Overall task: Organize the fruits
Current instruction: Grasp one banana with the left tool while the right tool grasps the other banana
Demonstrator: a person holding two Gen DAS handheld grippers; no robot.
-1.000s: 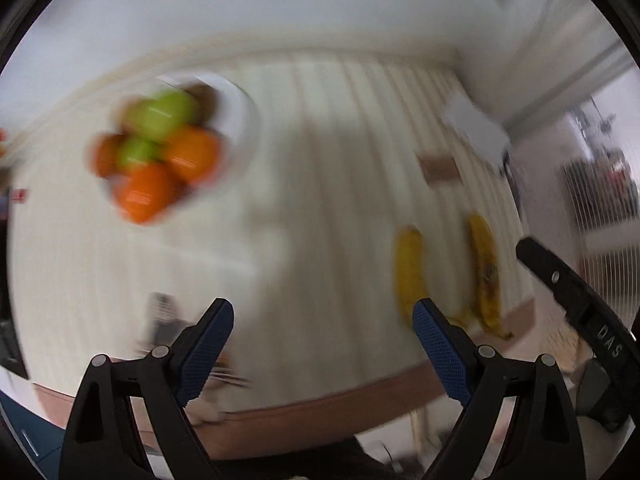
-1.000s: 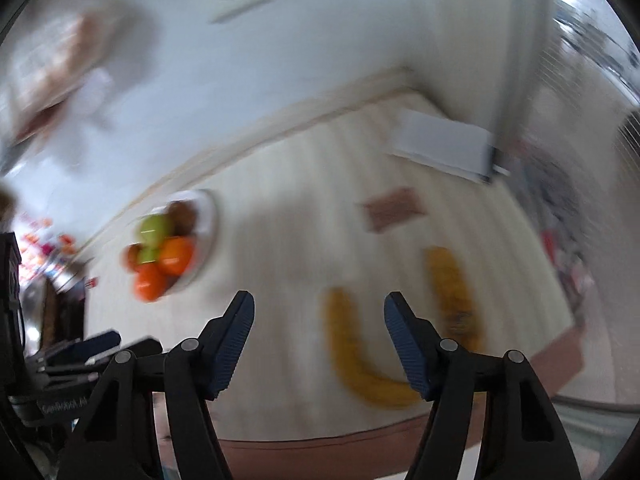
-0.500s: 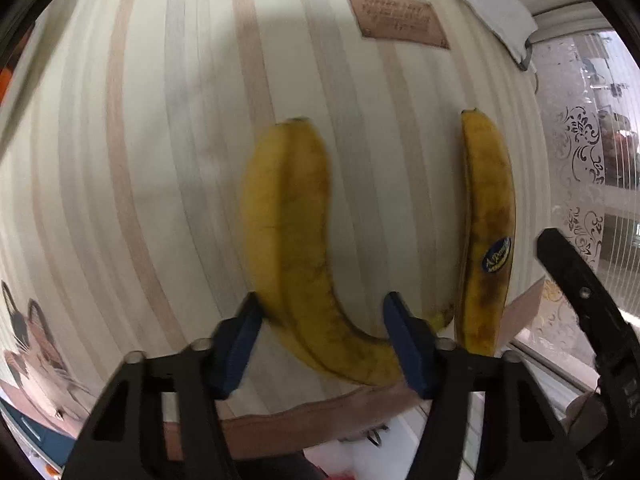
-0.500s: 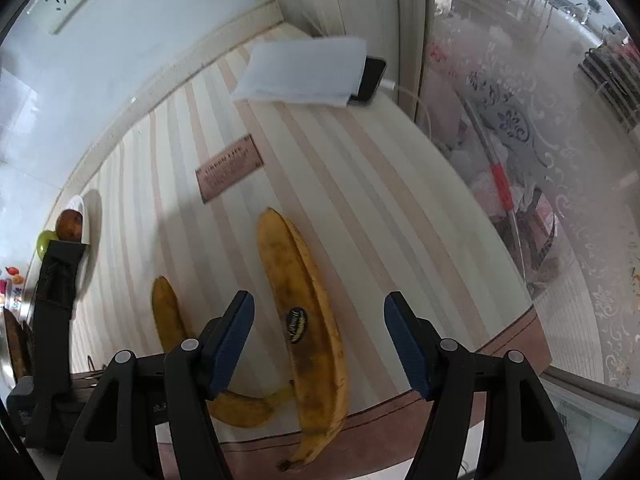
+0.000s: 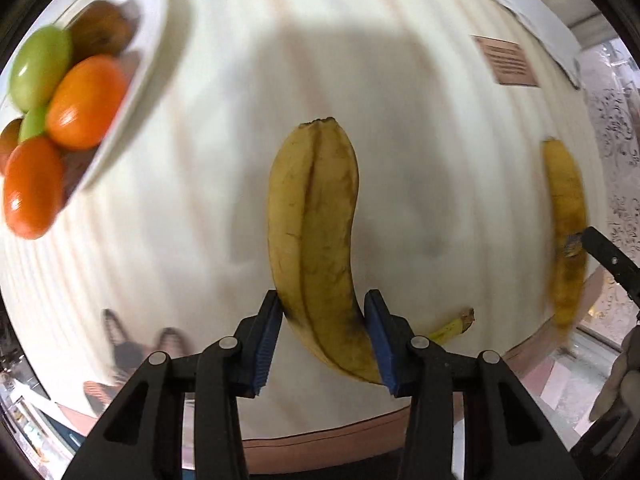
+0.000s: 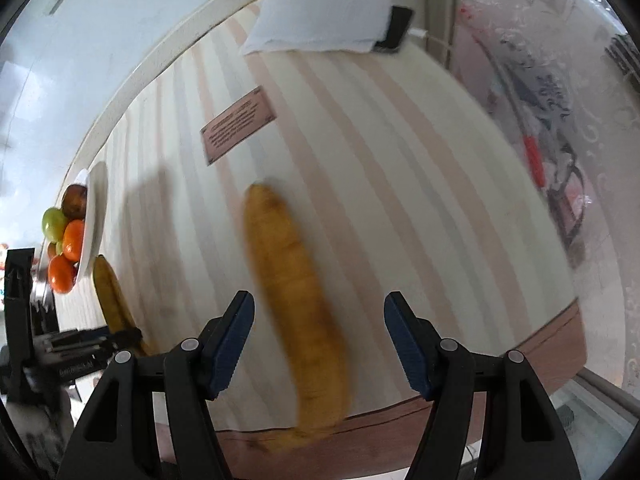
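Observation:
My left gripper (image 5: pixel 323 334) is shut on a yellow banana (image 5: pixel 316 232) and holds it above the striped table, its tip pointing away from me. A white bowl (image 5: pixel 136 80) with oranges and green fruit sits at the upper left. A second banana (image 5: pixel 566 224) lies at the right, blurred. In the right wrist view that second banana (image 6: pixel 296 300) lies on the table between the open jaws of my right gripper (image 6: pixel 319 338), nearer the left one. The held banana (image 6: pixel 110 300) and the bowl (image 6: pixel 94 220) show at the left.
A brown card (image 6: pixel 238 128) lies mid-table. A white paper sheet (image 6: pixel 320 20) covers a phone (image 6: pixel 396 28) at the far edge. The table's brown front edge (image 6: pixel 400 420) runs just below my right gripper. A glass panel stands on the right.
My left gripper has closed on the left banana and lifted it toward the bowl. My right gripper has moved in over the second banana, still open.

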